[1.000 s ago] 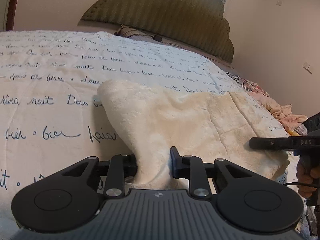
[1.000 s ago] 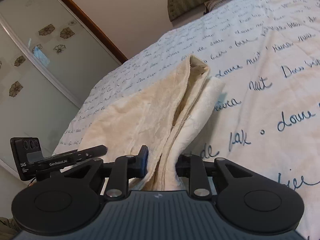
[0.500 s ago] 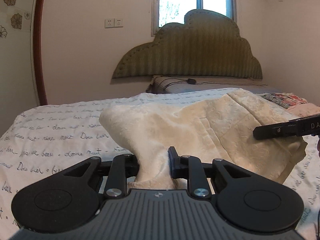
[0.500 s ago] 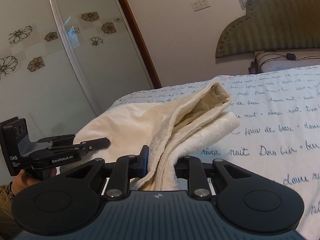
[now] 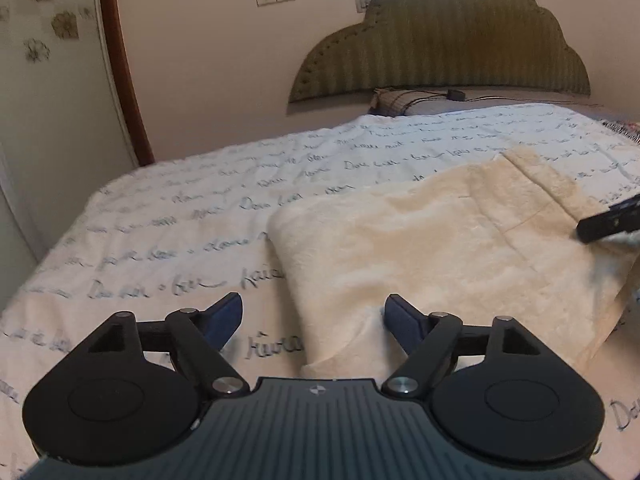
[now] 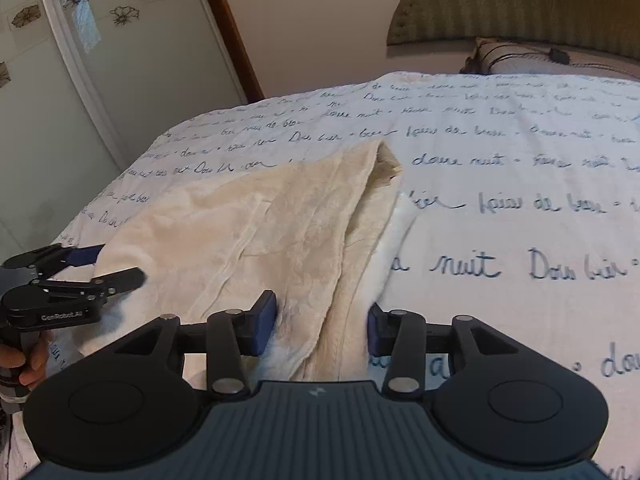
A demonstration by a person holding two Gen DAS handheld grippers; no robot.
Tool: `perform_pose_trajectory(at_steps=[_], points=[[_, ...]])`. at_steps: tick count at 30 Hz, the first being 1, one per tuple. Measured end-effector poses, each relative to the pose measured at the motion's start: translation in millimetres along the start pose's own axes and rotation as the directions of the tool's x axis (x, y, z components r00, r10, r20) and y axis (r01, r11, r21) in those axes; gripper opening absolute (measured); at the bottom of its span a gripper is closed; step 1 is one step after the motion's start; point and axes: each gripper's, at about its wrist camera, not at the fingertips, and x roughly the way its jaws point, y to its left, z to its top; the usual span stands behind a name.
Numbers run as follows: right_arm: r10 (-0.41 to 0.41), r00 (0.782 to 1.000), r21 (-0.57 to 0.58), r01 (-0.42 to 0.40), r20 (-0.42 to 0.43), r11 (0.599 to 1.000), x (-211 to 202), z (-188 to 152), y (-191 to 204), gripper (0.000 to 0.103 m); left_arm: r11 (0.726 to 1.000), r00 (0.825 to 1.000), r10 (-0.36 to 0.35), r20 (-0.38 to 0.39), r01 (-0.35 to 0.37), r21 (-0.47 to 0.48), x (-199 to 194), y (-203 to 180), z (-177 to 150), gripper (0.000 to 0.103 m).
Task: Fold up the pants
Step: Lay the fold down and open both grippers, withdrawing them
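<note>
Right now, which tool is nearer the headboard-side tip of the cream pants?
Right. The right tool straddles the edge leading to that tip; the left tool is open at the opposite corner.

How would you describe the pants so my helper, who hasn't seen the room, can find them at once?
Start at the bed with the green scalloped headboard and the white bedspread printed with dark cursive writing. Near its foot edge lie the pants, folded over in layers. They are the only plain cream, plush item on that script-covered bedspread.
</note>
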Motion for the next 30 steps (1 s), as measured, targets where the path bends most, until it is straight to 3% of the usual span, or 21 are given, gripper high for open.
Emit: perform_pose_trajectory(at_steps=[3,6,7,9,11,12,16,18,20,23,26,30], points=[[-0.136,0.983,-0.055,0.144,0.119,0.988,-18,0,22,0.045,0.999,0.998,0.027,0.051,-0.029,0.028,-20,-10,6,0.082],[-0.192,0.954,-0.197,0.239,0.231,0.951,-23,-1,58,0.045,0.996,0.991,-0.088,0.098,0.087,0.016,-34,-24,14,0.086],[-0.155,0.963,-0.227,0.206,0.222,0.952,-21,-1,64,0.044,0.992,0.988,-0.124,0.089,0.123,0.014,-34,-27,15,0.088],[-0.078,0.990,-0.244,0.106,0.119,0.964,-7,-3,69,0.044,0.986,0.986,-0.164,0.014,0.164,0.003,-19,-37,10,0.089],[-0.123,0.992,-0.265,0.129,0.039,0.956,10,-12,65,0.042,0.987,0.984,-0.160,-0.078,0.158,-0.026,0,-40,-1,0.088],[-0.158,0.987,-0.281,0.157,0.022,0.947,16,-19,62,0.042,0.987,0.984,-0.154,-0.086,0.150,-0.053,5,-40,-7,0.087],[-0.179,0.982,-0.230,0.189,0.062,0.955,-1,-24,62,0.044,0.995,0.994,-0.090,-0.061,0.086,-0.054,-6,-49,-12,0.089],[-0.133,0.986,-0.226,0.153,0.102,0.962,-10,-25,71,0.044,0.996,0.996,-0.071,-0.060,0.067,-0.063,-8,-52,-12,0.093],[-0.099,0.990,-0.232,0.119,0.095,0.965,-9,-26,79,0.044,0.996,0.996,-0.060,-0.064,0.056,-0.072,-9,-53,-14,0.094],[-0.131,0.990,-0.260,0.139,0.050,0.955,10,-35,79,0.044,0.997,0.996,-0.054,-0.077,0.049,-0.064,-14,-57,-13,0.098],[-0.108,0.992,-0.217,0.120,0.063,0.969,8,-38,71,0.044,0.996,0.994,-0.052,-0.093,0.046,-0.071,-15,-56,-13,0.102],[-0.130,0.989,-0.242,0.143,0.069,0.960,7,-41,76,0.044,0.992,0.991,-0.056,-0.118,0.042,-0.116,-13,-52,-12,0.103]])
